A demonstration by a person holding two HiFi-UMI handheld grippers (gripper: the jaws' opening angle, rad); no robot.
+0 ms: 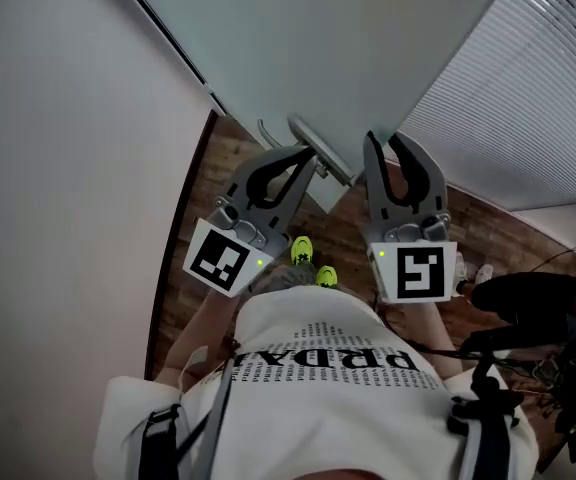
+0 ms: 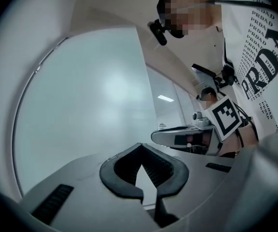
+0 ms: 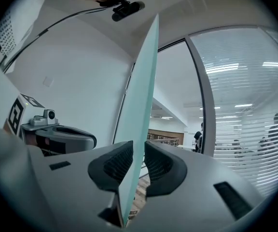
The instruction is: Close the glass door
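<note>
While the glass door [image 3: 141, 105] stands upright with its long edge vertical and turned edge-on toward the person, the right claw [image 3: 138, 161] is spread with that edge between its jaws, a thin gap showing on one side. The left claw [image 2: 140, 146] is pressed together on nothing, aimed at the door's frosted face near the metal handle [image 1: 320, 153]. The shirt [image 1: 338, 368] reads "PRDA" in repeated print.

Glass door [image 1: 298, 38] ahead, white wall [image 1: 58, 168] close on left, narrow floor strip [image 1: 180, 278] open between them, blinds [image 1: 528, 98] right
</note>
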